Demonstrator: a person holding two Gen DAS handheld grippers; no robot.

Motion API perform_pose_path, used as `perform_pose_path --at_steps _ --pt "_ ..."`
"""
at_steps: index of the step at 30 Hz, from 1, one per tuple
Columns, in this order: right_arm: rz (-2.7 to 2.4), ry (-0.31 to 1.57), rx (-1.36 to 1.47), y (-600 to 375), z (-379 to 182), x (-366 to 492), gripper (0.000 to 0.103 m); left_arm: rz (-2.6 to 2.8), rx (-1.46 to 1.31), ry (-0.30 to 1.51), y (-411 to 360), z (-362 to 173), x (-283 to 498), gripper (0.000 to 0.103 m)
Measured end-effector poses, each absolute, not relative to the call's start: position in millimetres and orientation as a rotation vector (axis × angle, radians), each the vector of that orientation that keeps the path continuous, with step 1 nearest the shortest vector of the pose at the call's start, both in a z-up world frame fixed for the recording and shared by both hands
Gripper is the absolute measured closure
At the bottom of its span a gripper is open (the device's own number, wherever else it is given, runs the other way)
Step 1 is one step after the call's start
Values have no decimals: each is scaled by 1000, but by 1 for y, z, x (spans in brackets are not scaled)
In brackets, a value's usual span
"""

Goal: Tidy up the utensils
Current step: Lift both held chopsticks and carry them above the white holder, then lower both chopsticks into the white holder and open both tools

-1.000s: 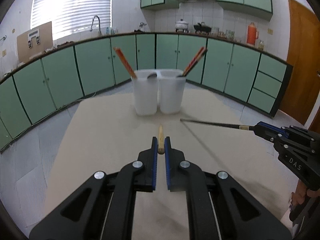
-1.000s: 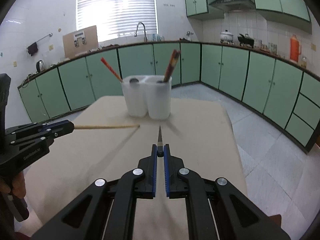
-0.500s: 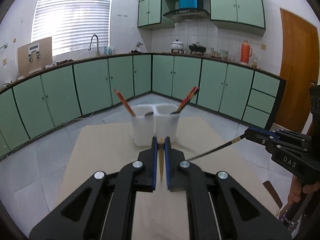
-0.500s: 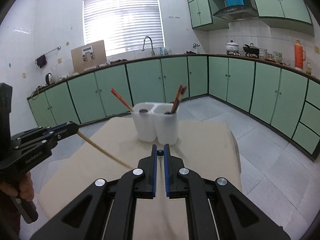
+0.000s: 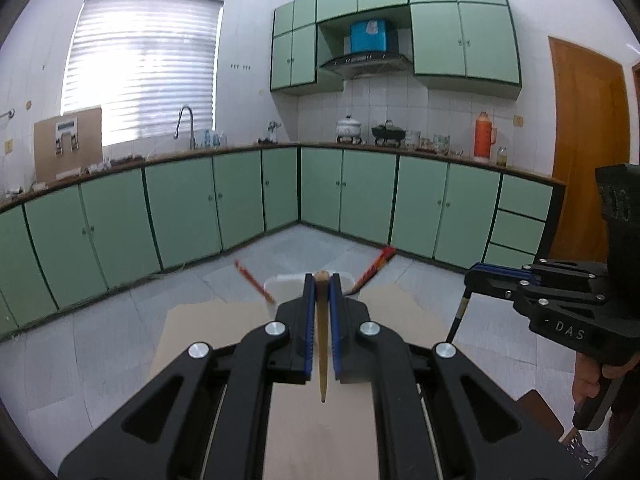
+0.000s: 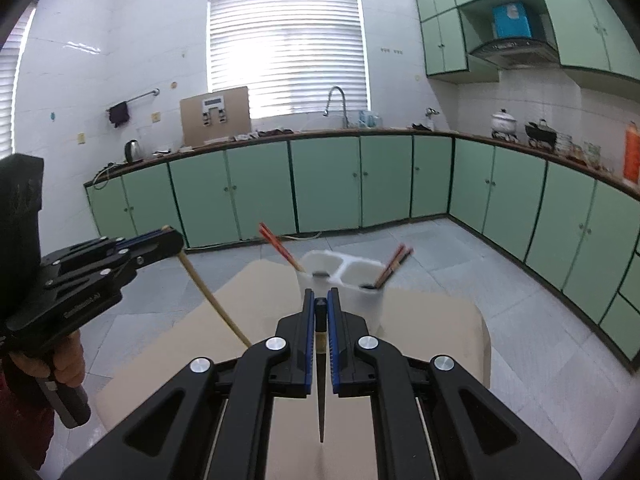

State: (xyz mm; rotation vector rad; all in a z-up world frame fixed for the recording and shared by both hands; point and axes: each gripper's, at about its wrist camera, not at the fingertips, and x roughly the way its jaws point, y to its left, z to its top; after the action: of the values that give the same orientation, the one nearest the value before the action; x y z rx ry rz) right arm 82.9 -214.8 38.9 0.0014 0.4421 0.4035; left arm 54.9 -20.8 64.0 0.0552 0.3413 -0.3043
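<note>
My left gripper (image 5: 320, 280) is shut on the thick end of a light wooden chopstick (image 5: 322, 352), whose thin tip hangs down toward the camera. Behind its fingers stands a white two-cup holder (image 5: 280, 284) on the beige table (image 5: 216, 328). Red chopsticks (image 5: 254, 282) lean out of the left cup and a red-and-dark pair (image 5: 374, 266) out of the right. My right gripper (image 6: 321, 298) is shut on a dark chopstick (image 6: 320, 384), also tip down, in front of the holder (image 6: 344, 266). The left gripper (image 6: 178, 242) shows at the left with its wooden chopstick (image 6: 212, 296).
The table's (image 6: 436, 320) rounded edges drop to a grey tiled floor (image 6: 440, 248). Green cabinets (image 5: 180, 208) line the far walls. A hand (image 6: 68, 364) holds the left gripper's handle. A brown object (image 5: 536, 404) sits low at the right.
Both grippers have risen, so the holder and table sit lower in each view. Each chopstick has swung from roughly level to hanging tip down. Both stay gripped.
</note>
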Motion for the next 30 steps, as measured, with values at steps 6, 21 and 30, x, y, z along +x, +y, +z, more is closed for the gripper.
perform_pose_path --at_steps 6,21,30 --pt "405 349 -15 -214 85 106 97 -301 69 237 -31 102 68 97" --pt "330 255 -17 -198 129 226 97 -249 66 177 -49 133 175 97" --pt "320 364 -34 -188 61 284 97 -225 73 283 -43 75 250 97"
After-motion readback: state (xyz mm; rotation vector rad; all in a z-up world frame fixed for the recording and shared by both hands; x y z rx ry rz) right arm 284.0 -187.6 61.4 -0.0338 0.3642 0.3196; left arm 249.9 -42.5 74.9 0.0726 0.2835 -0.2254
